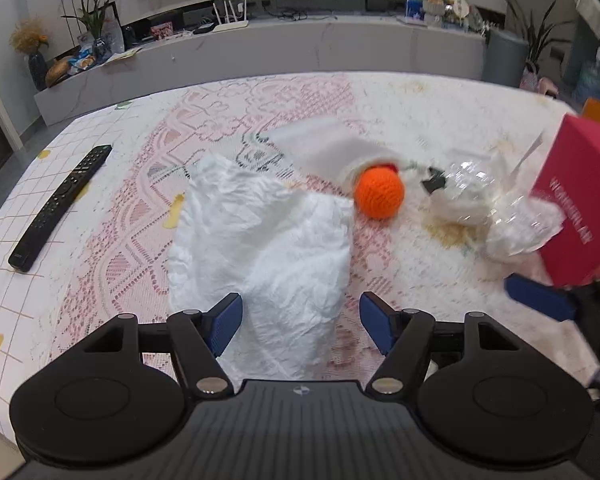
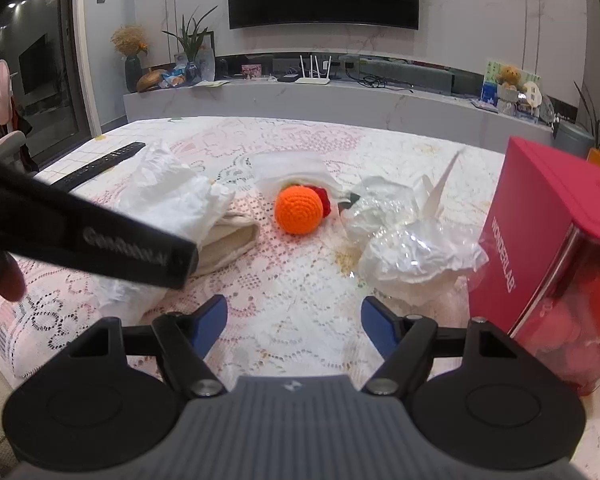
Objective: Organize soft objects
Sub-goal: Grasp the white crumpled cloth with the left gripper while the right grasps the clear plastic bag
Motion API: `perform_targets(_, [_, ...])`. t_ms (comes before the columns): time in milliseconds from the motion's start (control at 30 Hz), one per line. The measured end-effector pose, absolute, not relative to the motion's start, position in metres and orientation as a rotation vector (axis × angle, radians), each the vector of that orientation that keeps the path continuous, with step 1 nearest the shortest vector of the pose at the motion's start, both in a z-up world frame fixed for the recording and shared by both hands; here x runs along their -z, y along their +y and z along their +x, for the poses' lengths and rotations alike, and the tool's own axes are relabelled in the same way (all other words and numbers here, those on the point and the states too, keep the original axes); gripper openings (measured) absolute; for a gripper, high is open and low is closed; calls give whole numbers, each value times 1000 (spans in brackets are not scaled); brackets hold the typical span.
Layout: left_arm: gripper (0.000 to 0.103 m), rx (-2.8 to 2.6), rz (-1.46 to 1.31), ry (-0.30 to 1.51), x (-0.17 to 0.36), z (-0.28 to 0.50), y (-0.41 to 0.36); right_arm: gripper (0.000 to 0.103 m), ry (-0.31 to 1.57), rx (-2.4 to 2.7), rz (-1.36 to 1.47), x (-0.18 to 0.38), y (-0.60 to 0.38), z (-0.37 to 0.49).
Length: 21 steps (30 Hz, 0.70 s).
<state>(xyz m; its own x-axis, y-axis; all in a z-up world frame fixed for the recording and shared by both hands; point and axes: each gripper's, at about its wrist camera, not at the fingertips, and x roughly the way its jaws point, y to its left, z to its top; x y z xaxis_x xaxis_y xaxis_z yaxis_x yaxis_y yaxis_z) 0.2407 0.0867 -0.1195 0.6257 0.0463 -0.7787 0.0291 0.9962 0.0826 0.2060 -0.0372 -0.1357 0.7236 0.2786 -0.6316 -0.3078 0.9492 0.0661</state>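
My left gripper wide, empty, over white cloth beside orange ball; right gripper wide, empty; pickup step, I'd lower & pinch nxt.

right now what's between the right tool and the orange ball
Only bare lace tablecloth lies between the open right tool and the orange crochet ball, as the right wrist view shows.

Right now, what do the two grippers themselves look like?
Both look the same. The left gripper and right gripper each have blue ribbed fingers on black linkage arms with silver pivot pins, two round black discs, and a ribbed grey body with a small logo. In the right wrist view, the left gripper's black side carries white lettering, too blurred to read fully. No cables or sleeves show.
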Motion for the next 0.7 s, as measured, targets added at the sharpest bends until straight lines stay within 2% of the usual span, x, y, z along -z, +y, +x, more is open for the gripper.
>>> perform_targets(100, [73, -41, 122, 902, 124, 242, 88, 73, 695, -325, -23, 138, -40, 206])
perform_targets(167, [58, -43, 98, 897, 123, 240, 92, 73, 698, -330, -14, 139, -41, 206])
perform_targets(200, [54, -40, 78, 895, 122, 238, 94, 73, 699, -333, -12, 140, -41, 206])
perform_targets(267, [27, -44, 29, 890, 119, 235, 100, 73, 699, -337, -12, 140, -40, 204])
perform_targets(300, [22, -43, 4, 890, 119, 233, 104, 73, 698, -340, -13, 140, -40, 203])
perform_targets(333, [10, -38, -14, 886, 117, 231, 107, 73, 698, -342, -16, 140, -39, 202])
perform_targets(433, [6, -45, -42, 861, 111, 224, 112, 73, 701, -347, -16, 141, -38, 200])
perform_targets(700, [5, -56, -137, 742, 79, 194, 117, 73, 652, -338, -44, 129, -40, 191])
